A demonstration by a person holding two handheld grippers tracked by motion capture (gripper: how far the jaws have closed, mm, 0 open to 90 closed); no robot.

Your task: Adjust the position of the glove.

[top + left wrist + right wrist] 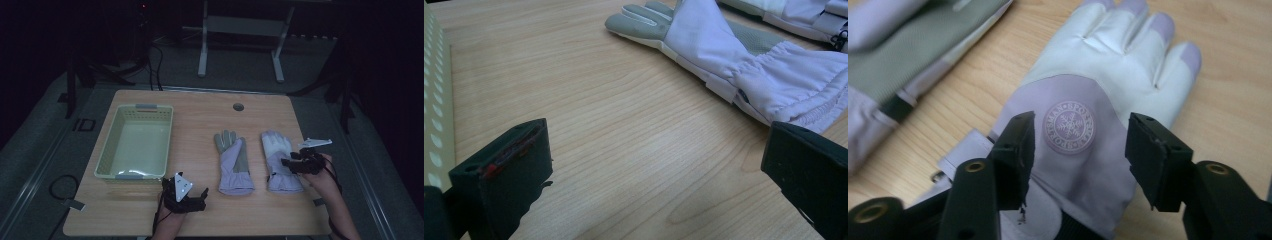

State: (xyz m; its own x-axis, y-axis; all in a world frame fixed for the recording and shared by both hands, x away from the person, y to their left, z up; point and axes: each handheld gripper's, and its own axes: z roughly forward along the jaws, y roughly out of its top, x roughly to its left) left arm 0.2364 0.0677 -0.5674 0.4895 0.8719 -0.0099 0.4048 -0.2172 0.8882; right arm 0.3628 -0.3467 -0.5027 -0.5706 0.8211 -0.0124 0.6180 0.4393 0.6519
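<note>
Two lavender winter gloves lie side by side on the wooden table. The left glove (233,162) (724,55) (908,50) shows its grey palm. The right glove (280,160) (1108,65) lies back up, white-fingered, with a round snowflake emblem. My right gripper (290,162) (1078,150) hovers over that glove's back near the cuff. Its jaws stand open on either side of the emblem, and nothing is pinched between them. My left gripper (200,197) (659,175) rests low near the table's front edge, left of the grey-palmed glove's cuff. It is wide open with only bare wood between its jaws.
A pale green perforated basket (109,150) (434,100) stands empty on the table's left half, just beyond my left gripper. A round cable hole (238,107) sits near the far edge. Beyond the table stands a white frame (240,35) on the dark floor.
</note>
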